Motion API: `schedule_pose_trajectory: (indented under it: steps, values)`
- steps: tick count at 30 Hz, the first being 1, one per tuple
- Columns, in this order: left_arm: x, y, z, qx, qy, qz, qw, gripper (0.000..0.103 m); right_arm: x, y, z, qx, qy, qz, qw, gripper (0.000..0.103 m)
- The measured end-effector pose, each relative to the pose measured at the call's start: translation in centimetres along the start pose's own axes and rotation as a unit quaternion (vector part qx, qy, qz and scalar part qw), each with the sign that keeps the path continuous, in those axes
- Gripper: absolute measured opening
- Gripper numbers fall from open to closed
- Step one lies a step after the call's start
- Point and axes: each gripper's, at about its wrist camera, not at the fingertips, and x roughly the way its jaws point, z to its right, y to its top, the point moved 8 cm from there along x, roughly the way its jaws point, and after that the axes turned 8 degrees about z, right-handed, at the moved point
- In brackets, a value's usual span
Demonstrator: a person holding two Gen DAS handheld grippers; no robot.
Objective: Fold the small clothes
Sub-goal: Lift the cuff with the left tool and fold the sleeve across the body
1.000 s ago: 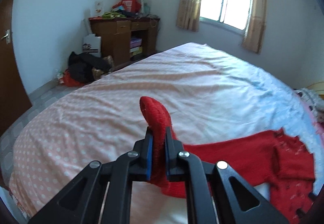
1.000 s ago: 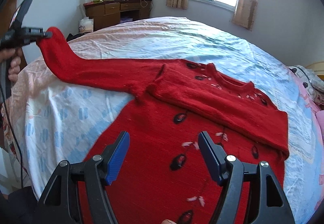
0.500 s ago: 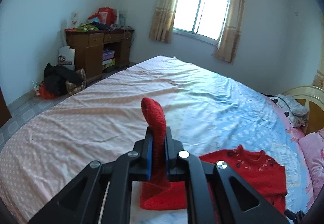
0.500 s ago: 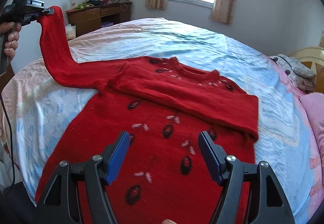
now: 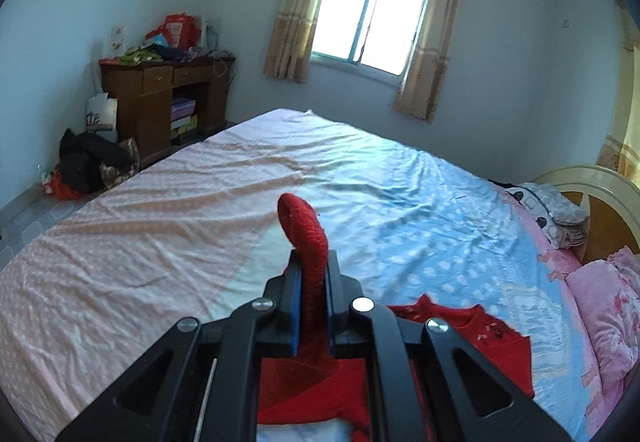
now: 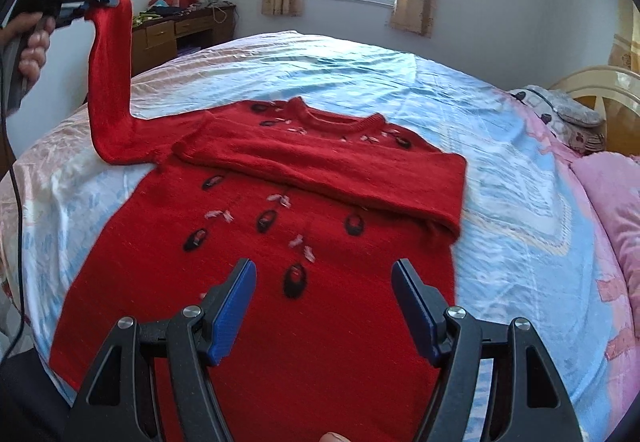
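Right gripper (image 6: 323, 306): jaws spread wide, nothing between the blue pads, hovering above the lower body of the red knit sweater (image 6: 280, 282). The sweater lies flat, front up, on the bed sheet (image 6: 500, 202), with dark oval motifs across the chest. One sleeve (image 6: 320, 166) is folded across the chest below the neckline.

Left gripper (image 5: 313, 294): jaws clamped on the cuff of the other sleeve (image 5: 304, 226). In the right wrist view this sleeve (image 6: 110, 82) rises steeply from the shoulder to the gripper, held in a hand (image 6: 34, 42) at upper left; the sweater body stays on the bed.

Beyond: pink pillow (image 6: 612, 210) at right, wooden desk (image 5: 160, 102) by the wall, curtained window (image 5: 372, 26).
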Motion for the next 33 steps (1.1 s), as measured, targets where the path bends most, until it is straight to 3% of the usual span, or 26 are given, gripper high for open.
schedule_pose_trajectory:
  steps: [9, 20, 28, 33]
  values:
    - [0.1, 2.1, 6.7, 0.016, -0.035, 0.018, 0.9991, 0.01, -0.3, -2.3, 3.4, 0.03, -0.016, -0.013, 0.999, 0.071]
    - [0.5, 2.0, 15.5, 0.055, -0.085, 0.021, 0.9946, 0.01, 0.0, -4.4, 5.8, 0.075, -0.015, -0.021, 0.997, 0.071]
    - [1.4, -1.7, 22.5, 0.093, -0.133, -0.006, 0.9867, 0.01, 0.2, -5.6, 7.1, 0.098, -0.017, -0.032, 0.995, 0.071]
    - [2.6, -6.5, 26.0, 0.134, -0.139, -0.026, 0.9808, 0.01, 0.5, -5.9, 7.0, 0.104, -0.012, -0.037, 0.994, 0.071]
